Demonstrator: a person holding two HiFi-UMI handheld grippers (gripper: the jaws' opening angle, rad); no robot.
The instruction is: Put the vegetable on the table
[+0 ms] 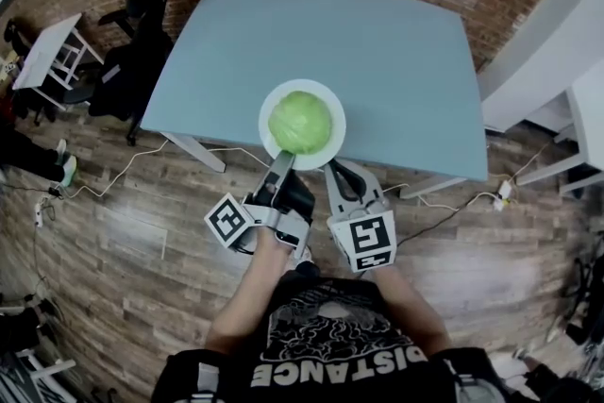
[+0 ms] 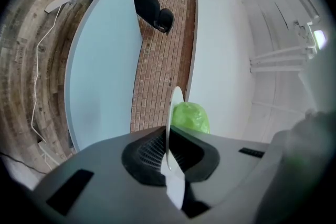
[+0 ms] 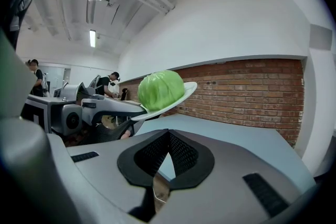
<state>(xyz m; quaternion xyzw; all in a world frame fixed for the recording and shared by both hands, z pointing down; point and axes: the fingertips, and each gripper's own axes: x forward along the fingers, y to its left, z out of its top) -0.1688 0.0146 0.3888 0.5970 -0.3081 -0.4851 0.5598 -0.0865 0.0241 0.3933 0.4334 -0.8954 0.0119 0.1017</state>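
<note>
Left gripper (image 1: 280, 159) on plate (image 1: 302, 85) under green cabbage (image 1: 300, 122)

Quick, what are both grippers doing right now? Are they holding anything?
Left gripper: shut on the rim of the white plate carrying the cabbage.
Right gripper: shut, holding nothing.

Round green cabbage (image 1: 301, 122) is sitting whole on the white plate (image 1: 302, 86) I'm holding lifted over the light-blue table's (image 1: 377, 52) near edge.
</note>
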